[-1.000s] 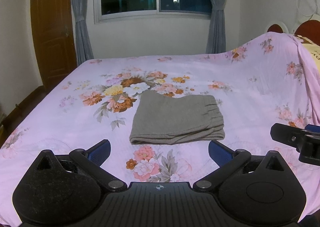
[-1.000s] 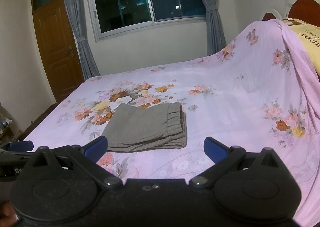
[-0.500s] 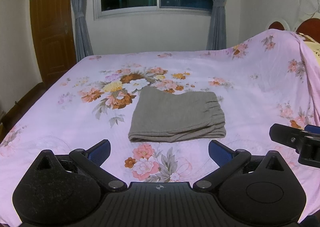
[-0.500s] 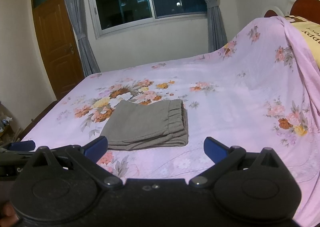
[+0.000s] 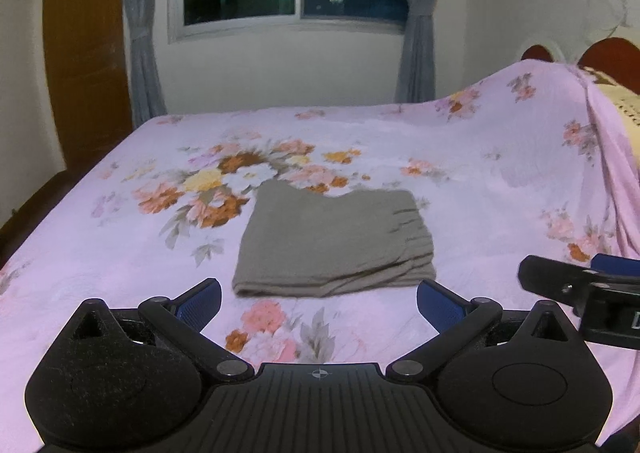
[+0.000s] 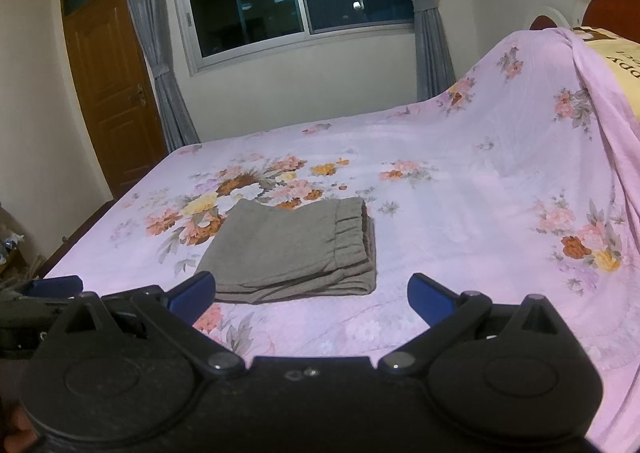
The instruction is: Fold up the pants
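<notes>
Pants [image 5: 334, 245] lie folded mid-bed [image 5: 480, 157], waistband toward the headboard end. Left gripper [image 5: 319, 303] and right gripper [image 6: 311, 295] hover near the bed's edge; both released, grasping nothing.

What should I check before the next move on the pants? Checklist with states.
1. Pants folded into a compact stack: ok.
2. Stack lies flat on the bedsheet, clear of the edges: ok.
3. Left hand-held gripper open, holding nothing: ok.
4. Right hand-held gripper open, holding nothing: ok.
5. Both grippers off the fabric, short of the stack: ok.
6. Layers aligned underneath: cannot tell, only the near and waistband edges show.
</notes>
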